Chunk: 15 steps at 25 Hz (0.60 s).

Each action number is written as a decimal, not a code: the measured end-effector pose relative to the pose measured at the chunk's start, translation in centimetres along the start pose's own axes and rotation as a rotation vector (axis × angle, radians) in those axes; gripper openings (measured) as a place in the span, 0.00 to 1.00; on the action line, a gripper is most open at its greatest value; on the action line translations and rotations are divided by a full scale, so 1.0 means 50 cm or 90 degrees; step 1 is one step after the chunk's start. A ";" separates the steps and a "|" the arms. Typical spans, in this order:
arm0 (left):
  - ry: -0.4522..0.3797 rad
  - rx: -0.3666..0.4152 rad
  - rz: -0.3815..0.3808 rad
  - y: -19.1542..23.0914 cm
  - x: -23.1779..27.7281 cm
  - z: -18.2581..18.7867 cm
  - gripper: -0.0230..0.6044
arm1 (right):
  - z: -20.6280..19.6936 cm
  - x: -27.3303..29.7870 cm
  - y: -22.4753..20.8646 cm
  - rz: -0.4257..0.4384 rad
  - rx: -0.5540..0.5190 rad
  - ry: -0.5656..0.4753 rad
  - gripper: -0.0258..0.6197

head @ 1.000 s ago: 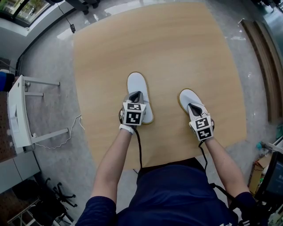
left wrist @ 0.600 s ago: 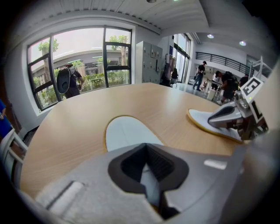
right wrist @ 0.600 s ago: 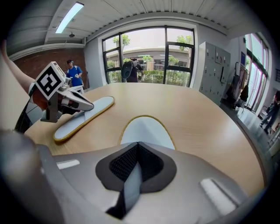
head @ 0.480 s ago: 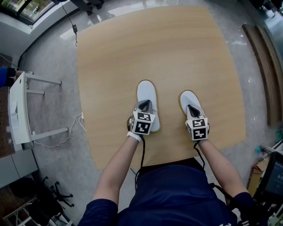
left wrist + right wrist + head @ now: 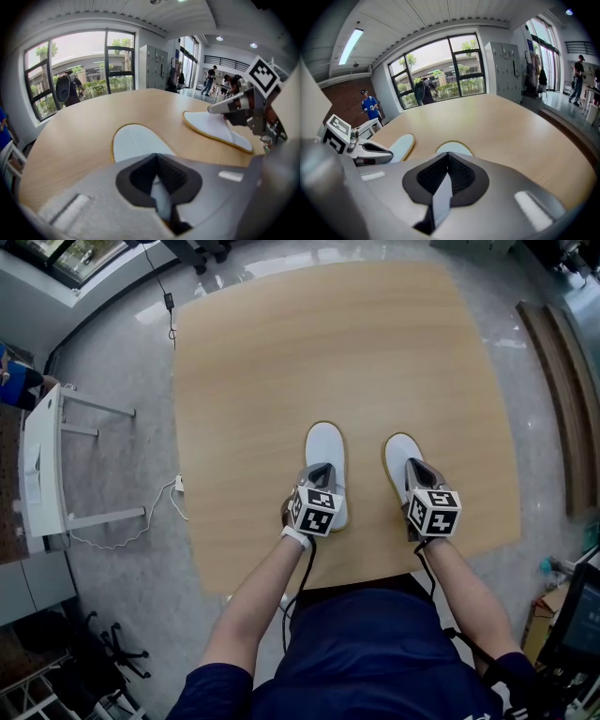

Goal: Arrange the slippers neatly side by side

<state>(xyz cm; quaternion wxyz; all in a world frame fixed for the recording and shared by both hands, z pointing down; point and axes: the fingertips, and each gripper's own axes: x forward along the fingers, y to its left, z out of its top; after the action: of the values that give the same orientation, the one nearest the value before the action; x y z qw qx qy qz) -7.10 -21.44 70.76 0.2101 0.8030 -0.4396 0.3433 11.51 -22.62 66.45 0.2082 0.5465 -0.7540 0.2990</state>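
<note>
Two white slippers with tan rims lie on the wooden table (image 5: 281,362), toes pointing away from me. The left slipper (image 5: 325,448) and the right slipper (image 5: 400,452) are roughly parallel, with a narrow strip of table between them. My left gripper (image 5: 319,478) is shut on the heel end of the left slipper (image 5: 133,143), a thin white edge pinched in its jaws. My right gripper (image 5: 418,476) is shut the same way on the right slipper (image 5: 453,148). The left gripper view also shows the right slipper (image 5: 211,129) and the right gripper (image 5: 234,105).
The table's near edge runs just behind both grippers. On the floor to the left stand a white desk (image 5: 37,474) and a loose cable (image 5: 159,512). Wooden boards (image 5: 562,381) lie on the floor to the right. People stand far off in the room.
My left gripper has carried the left slipper to the right, so the gap to the right slipper is smaller. The right gripper and its slipper have shifted only slightly.
</note>
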 end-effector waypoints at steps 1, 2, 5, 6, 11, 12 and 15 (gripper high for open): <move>-0.001 0.003 0.001 -0.001 -0.001 -0.003 0.04 | 0.015 -0.009 0.006 0.009 -0.017 -0.012 0.06; -0.001 0.004 0.000 -0.004 -0.003 -0.006 0.04 | 0.024 -0.015 0.015 0.026 -0.046 -0.014 0.06; -0.001 0.006 -0.005 -0.016 -0.008 -0.016 0.04 | 0.008 -0.007 0.044 0.081 -0.236 0.045 0.06; -0.001 0.007 -0.007 -0.021 -0.010 -0.018 0.04 | -0.006 -0.002 0.048 0.088 -0.332 0.073 0.06; 0.000 0.012 -0.019 -0.044 -0.021 -0.028 0.04 | -0.098 0.009 0.050 0.130 -0.718 0.151 0.06; 0.000 0.012 -0.020 -0.046 -0.023 -0.030 0.04 | -0.114 0.011 0.051 0.138 -0.733 0.159 0.06; 0.001 0.013 -0.020 -0.051 -0.026 -0.035 0.04 | -0.118 0.015 0.049 0.129 -0.682 0.153 0.06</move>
<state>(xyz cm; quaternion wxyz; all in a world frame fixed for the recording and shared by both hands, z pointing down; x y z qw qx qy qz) -6.06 -18.25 70.90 0.2076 0.8117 -0.4234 0.3447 8.88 -18.60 70.73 0.5115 0.2513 -0.8204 -0.0472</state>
